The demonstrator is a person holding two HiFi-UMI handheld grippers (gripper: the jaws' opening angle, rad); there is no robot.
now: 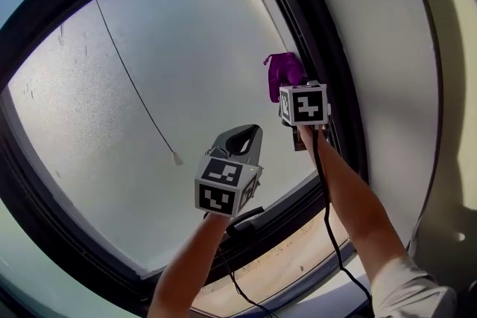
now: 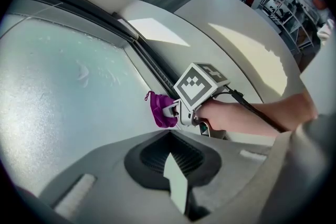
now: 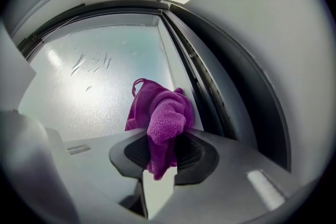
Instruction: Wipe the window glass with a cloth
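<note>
The frosted window glass (image 1: 149, 71) fills the head view inside a dark frame (image 1: 317, 33). My right gripper (image 1: 289, 88) is shut on a purple cloth (image 1: 282, 71) and holds it against the glass at the pane's right edge, beside the frame. In the right gripper view the cloth (image 3: 163, 113) bulges out of the closed jaws of the right gripper (image 3: 165, 136). My left gripper (image 1: 241, 138) hovers lower and to the left, just off the glass, shut and holding nothing. The left gripper view shows the cloth (image 2: 160, 110) and the right gripper (image 2: 171, 110) ahead.
A thin cord (image 1: 127, 71) runs slantwise down the pane and ends in a small tag (image 1: 177, 158). Below the frame lies a pale sill (image 1: 298, 264). A white wall (image 1: 387, 48) flanks the window on the right. Black cables trail from both grippers.
</note>
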